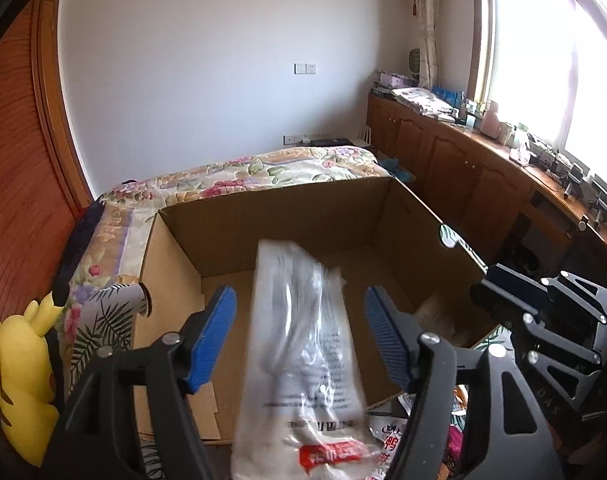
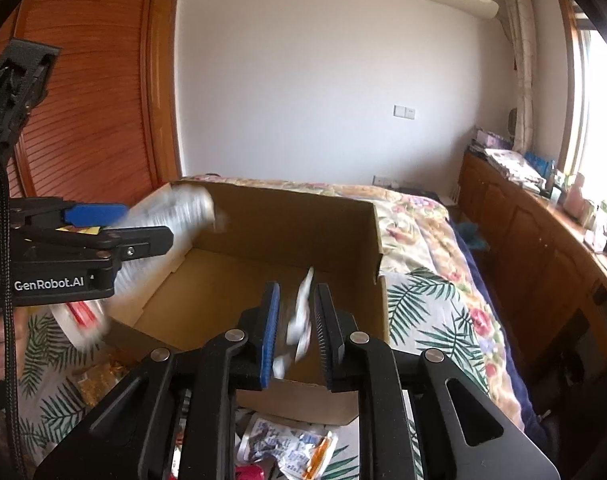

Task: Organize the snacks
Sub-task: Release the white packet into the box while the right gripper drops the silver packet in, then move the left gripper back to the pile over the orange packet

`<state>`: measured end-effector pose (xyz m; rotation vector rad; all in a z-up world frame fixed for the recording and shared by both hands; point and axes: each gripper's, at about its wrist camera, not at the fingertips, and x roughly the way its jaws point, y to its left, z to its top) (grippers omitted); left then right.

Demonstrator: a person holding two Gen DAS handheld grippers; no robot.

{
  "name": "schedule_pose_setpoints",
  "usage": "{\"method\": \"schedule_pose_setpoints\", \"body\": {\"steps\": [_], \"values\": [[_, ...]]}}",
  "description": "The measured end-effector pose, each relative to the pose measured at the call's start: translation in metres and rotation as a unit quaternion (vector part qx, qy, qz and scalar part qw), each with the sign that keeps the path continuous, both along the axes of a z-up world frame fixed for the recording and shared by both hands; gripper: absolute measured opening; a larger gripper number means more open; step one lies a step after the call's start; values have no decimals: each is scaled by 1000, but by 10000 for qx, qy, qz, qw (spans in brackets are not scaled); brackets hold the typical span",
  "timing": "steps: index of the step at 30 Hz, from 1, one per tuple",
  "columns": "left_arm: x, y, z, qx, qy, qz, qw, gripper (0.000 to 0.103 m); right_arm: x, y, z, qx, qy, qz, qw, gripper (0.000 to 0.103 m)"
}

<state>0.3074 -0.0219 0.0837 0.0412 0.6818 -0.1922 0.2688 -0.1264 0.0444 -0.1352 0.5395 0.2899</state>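
An open cardboard box (image 1: 287, 216) stands on the bed; it also shows in the right wrist view (image 2: 287, 216). My left gripper (image 1: 299, 332) is open, and a clear plastic snack bag (image 1: 303, 352) with a red label hangs blurred between its fingers above the box. The same bag (image 2: 171, 212) shows blurred at the box's left wall, beside the left gripper (image 2: 107, 224). My right gripper (image 2: 297, 328) is nearly closed around a small white snack packet (image 2: 299, 320), over the box's near edge. A pale packet (image 1: 435, 312) lies in the box's right corner.
Loose snack packets (image 2: 287, 448) lie on the leaf-print cloth in front of the box. A yellow plush toy (image 1: 19, 380) sits at the left. A wooden cabinet (image 1: 483, 168) with clutter runs under the window. A wooden door (image 2: 91, 80) is behind.
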Motion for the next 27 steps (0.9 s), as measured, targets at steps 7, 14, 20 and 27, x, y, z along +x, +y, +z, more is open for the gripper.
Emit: {"method": "schedule_pose_setpoints", "body": {"steps": [7,14,20,27], "values": [[-16,3,4,-93,-127,-61,9999,70,-9,-6,-5,36,12,3,10000,32],[-51,2,-1,-42,-170,-266,9995,71,-44,-14,-10,259,-28,52,9996,44],[-88,2,-10,68,-195,-512,9985,71,-76,-24,-14,431,-18,168,9989,54],[-115,11,-32,-37,26,-703,9975,71,-104,-22,-36,458,177,333,9982,62]]}}
